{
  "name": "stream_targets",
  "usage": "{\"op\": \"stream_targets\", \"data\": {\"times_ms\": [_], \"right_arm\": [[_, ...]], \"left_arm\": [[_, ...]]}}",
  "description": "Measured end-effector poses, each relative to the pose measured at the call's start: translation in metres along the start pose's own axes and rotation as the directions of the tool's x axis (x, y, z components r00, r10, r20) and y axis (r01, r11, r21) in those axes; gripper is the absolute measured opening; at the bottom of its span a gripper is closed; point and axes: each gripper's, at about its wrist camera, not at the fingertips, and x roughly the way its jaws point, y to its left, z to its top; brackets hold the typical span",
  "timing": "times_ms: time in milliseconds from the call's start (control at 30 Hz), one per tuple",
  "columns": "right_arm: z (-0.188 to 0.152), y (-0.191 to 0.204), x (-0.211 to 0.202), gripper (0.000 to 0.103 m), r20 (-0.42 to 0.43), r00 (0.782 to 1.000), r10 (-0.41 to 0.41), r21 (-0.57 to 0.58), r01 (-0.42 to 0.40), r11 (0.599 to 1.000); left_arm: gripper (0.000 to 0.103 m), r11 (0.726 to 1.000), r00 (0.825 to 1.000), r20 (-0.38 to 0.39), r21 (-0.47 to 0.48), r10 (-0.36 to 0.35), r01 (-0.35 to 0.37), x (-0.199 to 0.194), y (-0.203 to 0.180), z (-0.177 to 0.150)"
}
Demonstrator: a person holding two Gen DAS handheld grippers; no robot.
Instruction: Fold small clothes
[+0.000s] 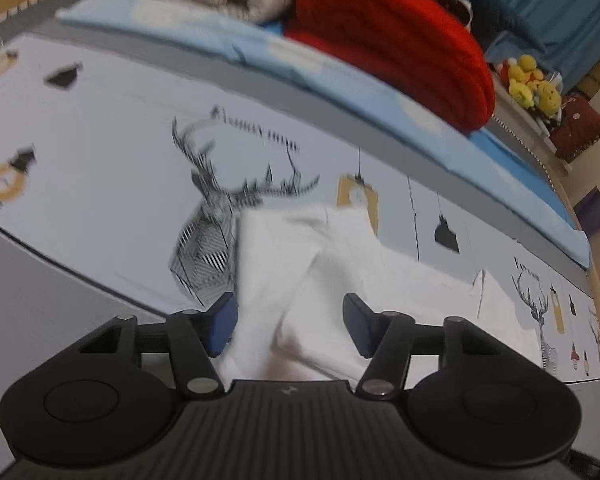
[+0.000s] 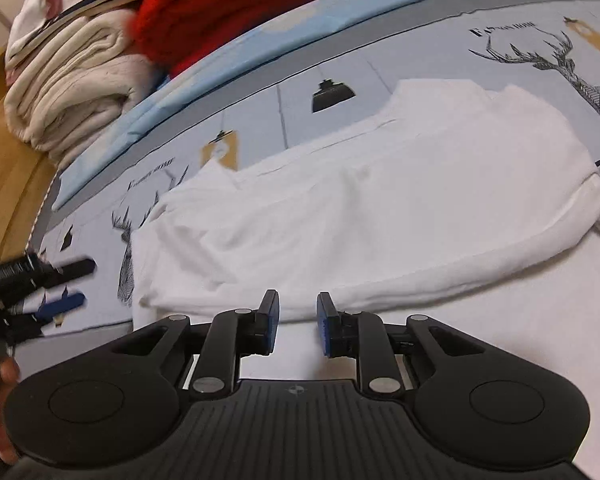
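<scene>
A white garment (image 2: 380, 200) lies partly folded on a pale bed sheet printed with deer. In the left wrist view the same white garment (image 1: 300, 280) is bunched between my fingers. My left gripper (image 1: 290, 322) is open, its blue pads on either side of the cloth without pinching it. It also shows at the left edge of the right wrist view (image 2: 66, 286). My right gripper (image 2: 298, 320) is open by a small gap and empty, just in front of the garment's near edge.
A red blanket (image 1: 400, 48) and a cream blanket (image 2: 72, 84) are stacked on a light blue sheet (image 1: 340, 80) along the far side of the bed. Yellow plush toys (image 1: 534, 84) sit on a shelf beyond. A wooden floor (image 2: 4, 160) lies left.
</scene>
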Motion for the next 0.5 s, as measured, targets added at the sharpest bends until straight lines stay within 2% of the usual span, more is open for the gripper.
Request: {"op": "stream_targets", "data": {"times_ms": [267,467,500], "right_arm": [[0.016,-0.005,0.010,0.023,-0.001,1.000,-0.019,0.005,0.019,1.000],[0.023,-0.008,0.016,0.023,-0.025,0.999,-0.020,-0.003,0.020,1.000],[0.023,-0.007,0.016,0.023,-0.026,0.999,-0.022,-0.007,0.022,1.000]], "left_arm": [[0.061,0.989,0.987,-0.161,-0.144,0.012,-0.035,0.057,0.009,-0.014],[0.061,0.987,0.988,-0.150,-0.153,0.035,-0.058,0.070,0.004,-0.012],[0.054,0.988,0.990,-0.138,-0.143,0.040,-0.060,0.069,0.002,-0.011]]}}
